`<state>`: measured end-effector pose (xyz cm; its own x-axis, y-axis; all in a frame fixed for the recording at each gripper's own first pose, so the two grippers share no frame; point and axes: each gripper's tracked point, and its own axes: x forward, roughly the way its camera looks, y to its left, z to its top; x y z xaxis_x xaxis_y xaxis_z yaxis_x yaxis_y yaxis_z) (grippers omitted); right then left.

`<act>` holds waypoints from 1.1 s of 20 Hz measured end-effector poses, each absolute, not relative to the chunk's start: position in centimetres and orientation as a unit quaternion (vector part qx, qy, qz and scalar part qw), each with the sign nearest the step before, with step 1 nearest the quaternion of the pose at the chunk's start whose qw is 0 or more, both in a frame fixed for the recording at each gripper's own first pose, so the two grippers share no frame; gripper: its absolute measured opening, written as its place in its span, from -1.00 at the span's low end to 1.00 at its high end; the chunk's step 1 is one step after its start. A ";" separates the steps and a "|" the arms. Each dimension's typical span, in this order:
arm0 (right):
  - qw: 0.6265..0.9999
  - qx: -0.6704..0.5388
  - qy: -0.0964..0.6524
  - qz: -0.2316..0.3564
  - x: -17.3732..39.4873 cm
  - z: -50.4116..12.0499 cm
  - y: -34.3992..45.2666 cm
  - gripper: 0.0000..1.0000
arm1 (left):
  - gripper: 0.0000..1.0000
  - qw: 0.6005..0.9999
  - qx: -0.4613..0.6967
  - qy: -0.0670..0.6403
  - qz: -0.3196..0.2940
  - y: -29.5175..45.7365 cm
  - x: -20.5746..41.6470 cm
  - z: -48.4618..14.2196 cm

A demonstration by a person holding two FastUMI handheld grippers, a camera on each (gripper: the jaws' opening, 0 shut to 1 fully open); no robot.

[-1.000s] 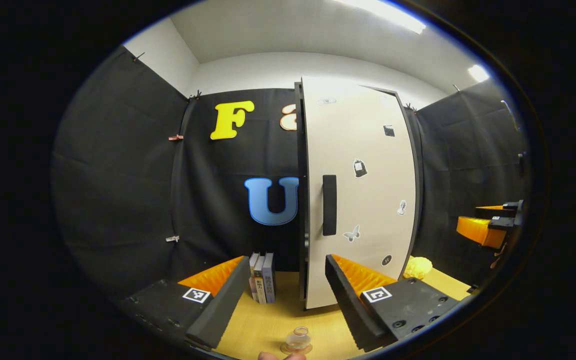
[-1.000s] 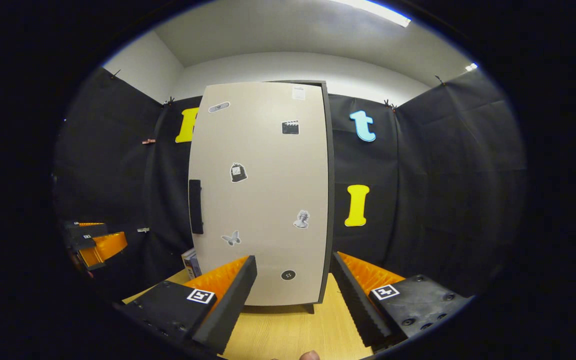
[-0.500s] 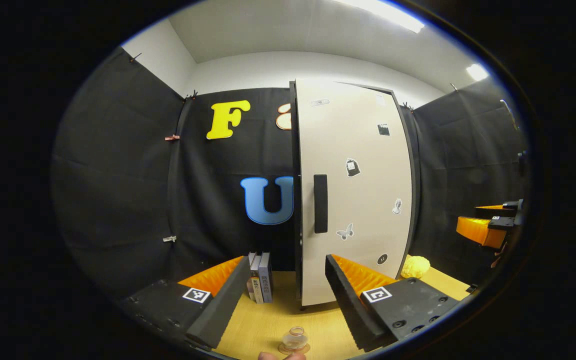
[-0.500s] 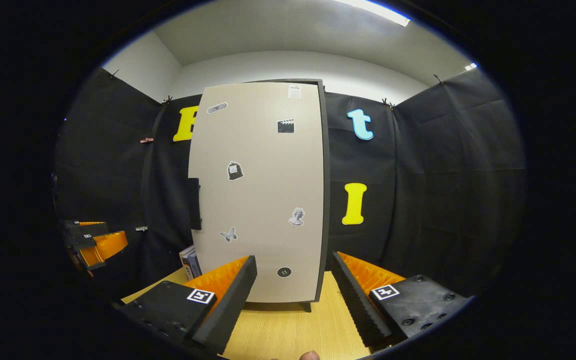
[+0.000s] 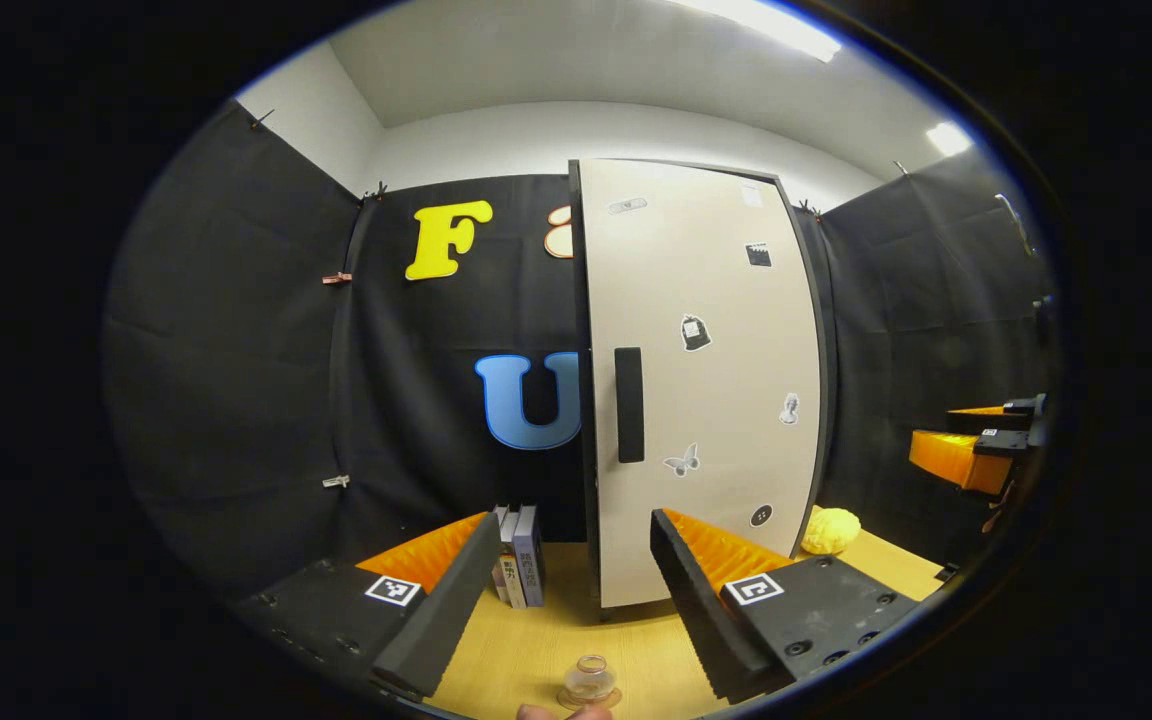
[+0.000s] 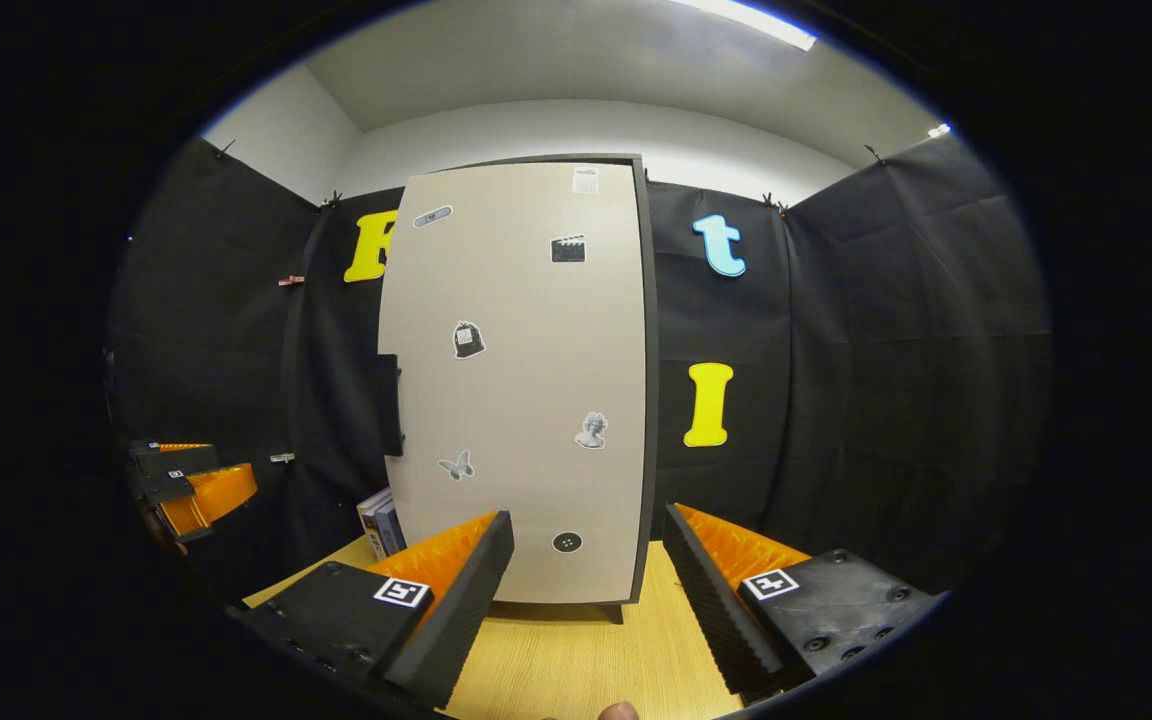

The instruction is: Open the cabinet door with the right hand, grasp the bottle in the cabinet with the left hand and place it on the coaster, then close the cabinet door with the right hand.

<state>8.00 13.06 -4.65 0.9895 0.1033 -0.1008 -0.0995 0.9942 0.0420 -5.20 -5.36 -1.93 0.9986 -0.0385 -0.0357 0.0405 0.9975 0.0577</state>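
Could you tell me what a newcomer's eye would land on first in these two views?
The tall pale cabinet door, dotted with small stickers, stands shut mid-table, its dark handle on its left edge. A small clear bottle sits on a coaster at the near edge, between the open fingers of the left hand-held gripper.

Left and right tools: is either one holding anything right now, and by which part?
Nothing is held. The left tool and right tool are both open and empty, short of the cabinet door.
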 end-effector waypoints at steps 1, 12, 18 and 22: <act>0.997 0.018 0.052 0.051 8.0 -4.7 13.1 0.95 | 0.89 0.999 0.028 0.017 -0.019 -5.3 -5.2 -1.9; 0.997 0.020 0.052 0.051 8.1 -4.7 13.0 0.95 | 0.89 0.999 0.027 0.017 -0.020 -5.2 -4.8 -1.9; 0.997 0.020 0.053 0.050 8.3 -4.8 13.1 0.95 | 0.89 0.999 0.027 0.018 -0.020 -5.2 -4.7 -1.9; 0.997 0.019 0.054 0.052 8.3 -4.8 13.1 0.95 | 0.89 0.999 0.027 0.020 -0.019 -5.0 -4.5 -2.1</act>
<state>8.33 13.10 -4.84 0.9889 0.1050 -0.1050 -0.1009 0.9940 0.0429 -4.52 -4.98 -2.10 0.9985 -0.0376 -0.0400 0.0396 0.9978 0.0526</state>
